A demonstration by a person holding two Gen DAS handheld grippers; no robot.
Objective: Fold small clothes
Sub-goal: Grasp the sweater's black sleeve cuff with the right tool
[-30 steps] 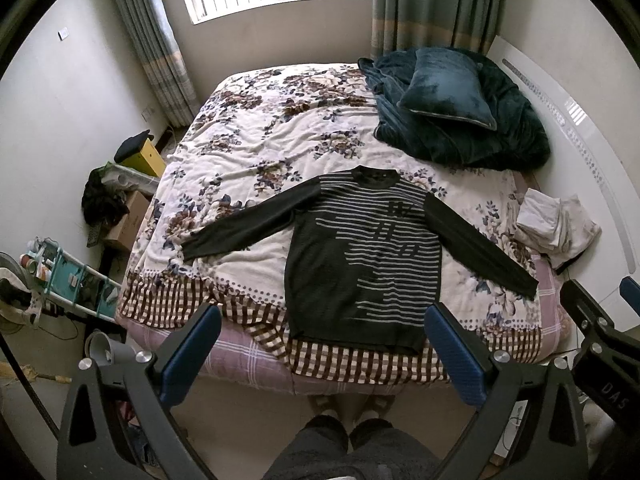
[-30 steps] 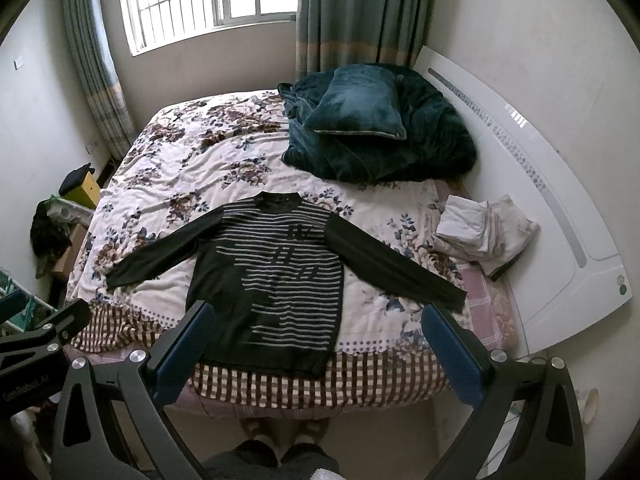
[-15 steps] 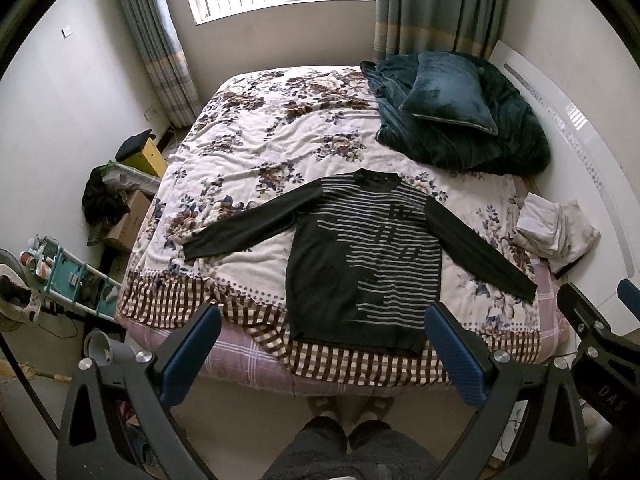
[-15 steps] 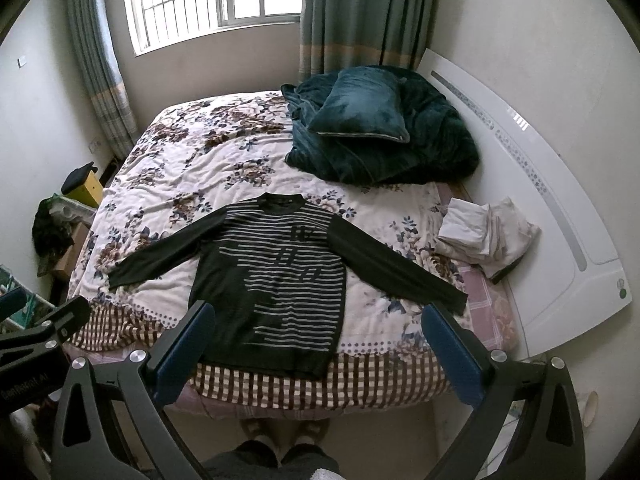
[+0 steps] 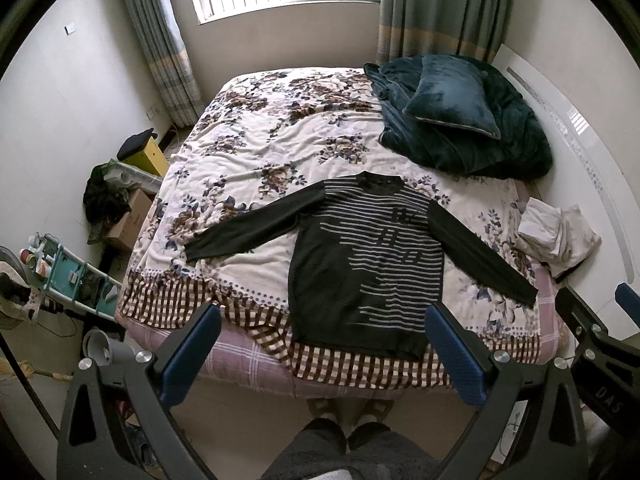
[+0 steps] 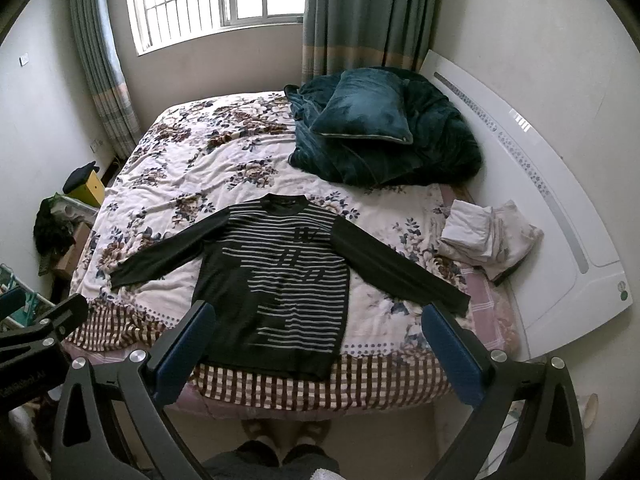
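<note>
A dark long-sleeved sweater with pale stripes (image 5: pixel 368 264) (image 6: pixel 276 280) lies flat, front up, near the foot of a bed, both sleeves spread out sideways. Its hem reaches the checked border of the bedspread. My left gripper (image 5: pixel 324 352) hangs open above the floor in front of the bed, nothing between its blue pads. My right gripper (image 6: pixel 320 348) is also open and empty, held at about the same height. Both are well short of the sweater. The right gripper's body shows at the right edge of the left wrist view.
The bed carries a floral bedspread (image 5: pixel 256 148). A teal blanket and pillow (image 5: pixel 456 120) are heaped at the far right. Folded pale cloth (image 6: pixel 488 236) sits by the white headboard (image 6: pixel 560 208). Boxes and a rack (image 5: pixel 72 276) crowd the left floor. A person's feet (image 5: pixel 348 412) stand at the bed's foot.
Both views have shifted slightly, so the sweater sits a little lower in frame. The sweater itself has not moved, and both grippers stay open.
</note>
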